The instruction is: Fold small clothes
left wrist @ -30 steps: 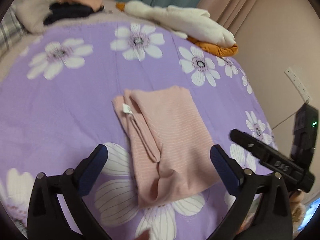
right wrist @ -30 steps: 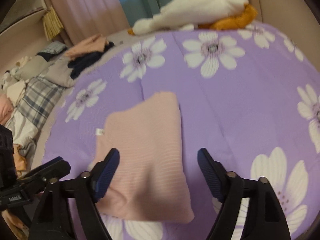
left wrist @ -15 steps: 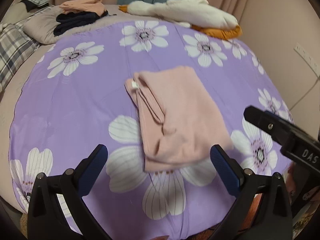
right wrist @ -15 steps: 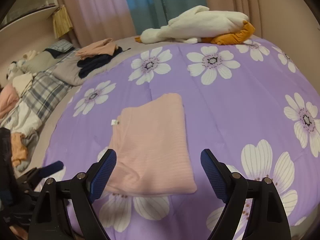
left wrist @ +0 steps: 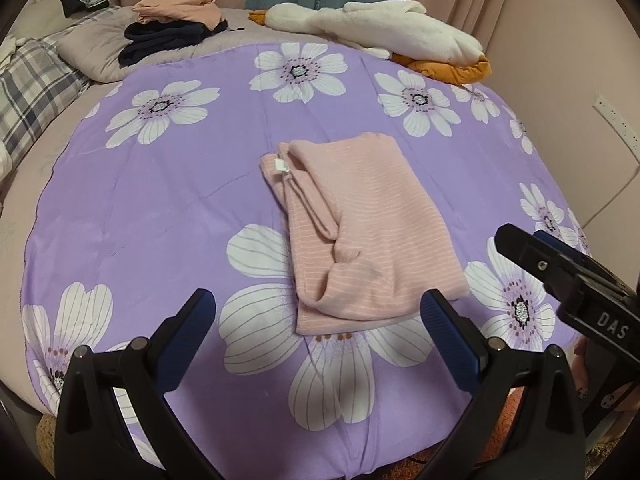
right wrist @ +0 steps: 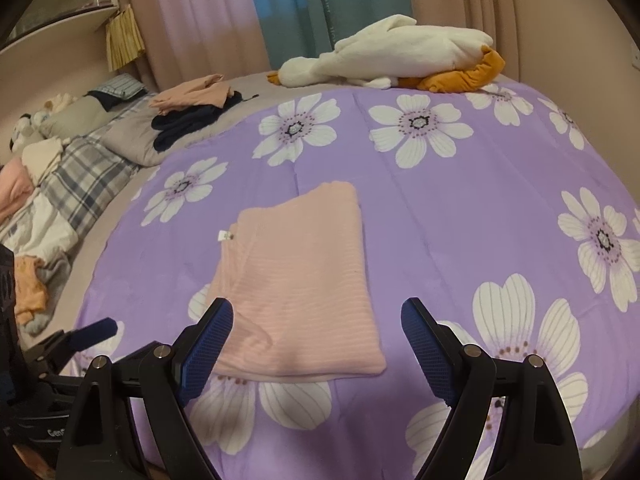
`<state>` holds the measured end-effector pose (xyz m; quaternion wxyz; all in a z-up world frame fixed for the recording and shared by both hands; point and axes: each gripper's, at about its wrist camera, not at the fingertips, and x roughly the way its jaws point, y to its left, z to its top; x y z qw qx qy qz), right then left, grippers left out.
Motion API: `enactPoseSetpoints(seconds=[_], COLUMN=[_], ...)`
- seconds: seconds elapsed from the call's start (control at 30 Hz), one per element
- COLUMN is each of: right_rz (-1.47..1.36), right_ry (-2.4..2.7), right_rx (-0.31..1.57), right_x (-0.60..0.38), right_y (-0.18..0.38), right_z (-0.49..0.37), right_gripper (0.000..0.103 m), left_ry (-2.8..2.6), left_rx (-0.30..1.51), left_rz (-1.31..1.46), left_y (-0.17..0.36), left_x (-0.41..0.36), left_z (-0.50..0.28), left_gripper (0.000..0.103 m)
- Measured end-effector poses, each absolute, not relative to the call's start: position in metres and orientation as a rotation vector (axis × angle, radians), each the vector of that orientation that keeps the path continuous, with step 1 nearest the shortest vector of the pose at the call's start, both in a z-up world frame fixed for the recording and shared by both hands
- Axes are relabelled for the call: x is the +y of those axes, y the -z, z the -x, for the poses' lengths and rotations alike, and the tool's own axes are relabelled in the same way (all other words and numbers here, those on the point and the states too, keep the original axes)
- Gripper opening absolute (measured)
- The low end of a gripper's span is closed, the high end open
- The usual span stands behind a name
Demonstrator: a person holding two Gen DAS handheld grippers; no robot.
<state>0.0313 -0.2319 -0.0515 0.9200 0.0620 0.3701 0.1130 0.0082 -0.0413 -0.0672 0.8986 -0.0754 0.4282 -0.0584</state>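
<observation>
A pink striped garment (left wrist: 360, 228) (right wrist: 298, 276) lies folded into a rectangle on the purple flowered bedspread (left wrist: 160, 208) (right wrist: 460, 208), a white label showing at its far left corner. My left gripper (left wrist: 318, 304) hovers open above the near edge of the bed, just short of the garment, with nothing between its blue pads. My right gripper (right wrist: 316, 314) is open too, held above the garment's near end without touching it. Each gripper shows at the edge of the other's view.
A white and orange plush goose (left wrist: 384, 36) (right wrist: 400, 60) lies at the far side of the bed. A stack of folded peach and dark clothes (left wrist: 172, 24) (right wrist: 192, 108) rests on grey and plaid bedding (left wrist: 32, 84) at the far left. A wall rises on the right.
Both grippers have drawn back from the garment toward the near edge of the bed, so more of the bed shows. The folded garment has stayed in place.
</observation>
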Motion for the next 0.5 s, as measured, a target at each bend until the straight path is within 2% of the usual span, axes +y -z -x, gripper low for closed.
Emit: enactPoseSetpoints(seconds=[0.5], right_rz=[-0.09], right_ry=[-0.237], right_rx=[0.763], right_x=[-0.2255], right_y=[0.055], right_z=[-0.0314], right_gripper=[0.086], left_ry=[0.142], left_rx=[0.885], left_rz=[0.145], left_y=[0.0653], left_x=[-0.0445], left_z=[-0.0045], left_gripper=[0.102])
